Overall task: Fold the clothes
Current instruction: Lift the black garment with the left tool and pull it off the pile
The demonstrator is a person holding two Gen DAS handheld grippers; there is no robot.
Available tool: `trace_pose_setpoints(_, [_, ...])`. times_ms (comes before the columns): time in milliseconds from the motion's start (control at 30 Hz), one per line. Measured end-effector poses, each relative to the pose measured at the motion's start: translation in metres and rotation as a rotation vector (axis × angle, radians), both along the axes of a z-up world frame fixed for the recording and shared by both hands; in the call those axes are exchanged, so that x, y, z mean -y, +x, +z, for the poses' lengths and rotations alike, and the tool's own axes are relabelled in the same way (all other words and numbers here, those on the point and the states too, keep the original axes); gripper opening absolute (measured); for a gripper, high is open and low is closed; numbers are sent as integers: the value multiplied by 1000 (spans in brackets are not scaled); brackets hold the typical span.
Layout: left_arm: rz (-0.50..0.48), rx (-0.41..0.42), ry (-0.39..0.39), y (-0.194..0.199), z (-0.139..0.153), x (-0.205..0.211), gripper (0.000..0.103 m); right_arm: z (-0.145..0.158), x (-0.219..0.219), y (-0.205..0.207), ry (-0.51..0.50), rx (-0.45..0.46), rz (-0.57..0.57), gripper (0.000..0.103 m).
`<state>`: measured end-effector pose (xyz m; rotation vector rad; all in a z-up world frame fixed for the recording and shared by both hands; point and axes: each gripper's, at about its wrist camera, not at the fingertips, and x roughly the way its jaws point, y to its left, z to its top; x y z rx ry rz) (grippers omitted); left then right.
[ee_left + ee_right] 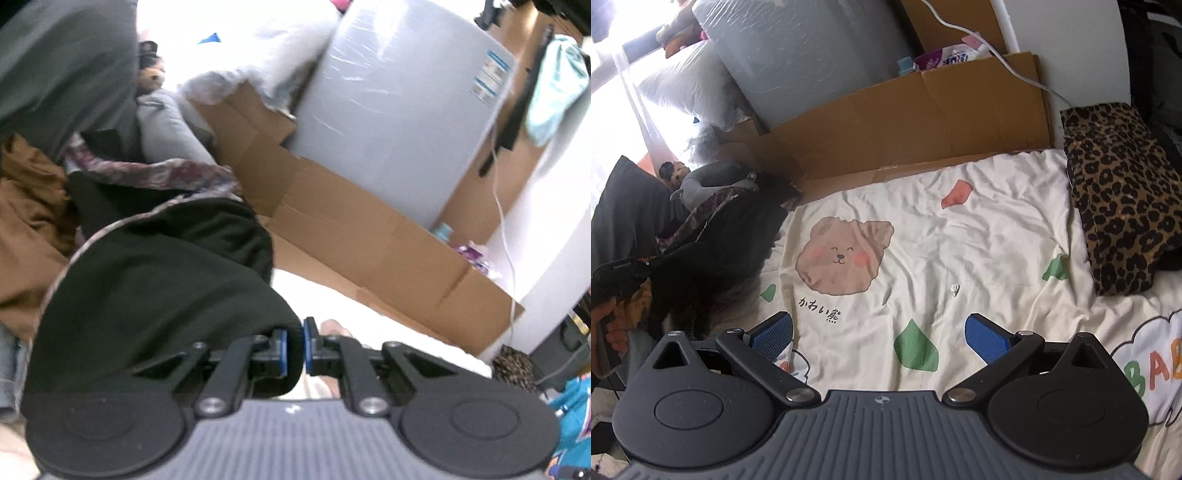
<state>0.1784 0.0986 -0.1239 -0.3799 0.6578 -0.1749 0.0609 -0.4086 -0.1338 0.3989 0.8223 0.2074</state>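
My left gripper (pixel 294 349) is shut on the edge of a black garment (pixel 159 295) with a patterned trim, lifted from a pile of clothes at the left. The same black garment shows in the right wrist view (pixel 713 254) at the left side of the bed. My right gripper (pixel 879 338) is open and empty, hovering over the cream bedsheet (pixel 923 236) with a bear print. A folded leopard-print garment (pixel 1119 199) lies at the right of the sheet.
A brown garment (pixel 26 221) and a grey one (pixel 166 125) lie in the pile. Flattened cardboard (pixel 905 122) and a large wrapped grey roll (pixel 399 103) stand behind the bed. A white cable (pixel 1008 62) runs over the cardboard. A teal garment (pixel 576 424) lies at right.
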Motion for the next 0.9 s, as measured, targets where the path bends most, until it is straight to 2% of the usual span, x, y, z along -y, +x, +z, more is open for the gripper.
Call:
trace_pose_setpoints(467, [-190, -48, -96, -2, -22, 67, 8, -2, -2, 1, 8, -5, 5, 102])
trace_pose_setpoints(633, [-255, -43, -93, -7, -21, 85, 8, -1, -3, 1, 9, -5, 6, 102])
trace_pose_setpoints(900, [-358, -74, -171, -20, -19, 109, 4, -1, -4, 1, 14, -3, 9, 102])
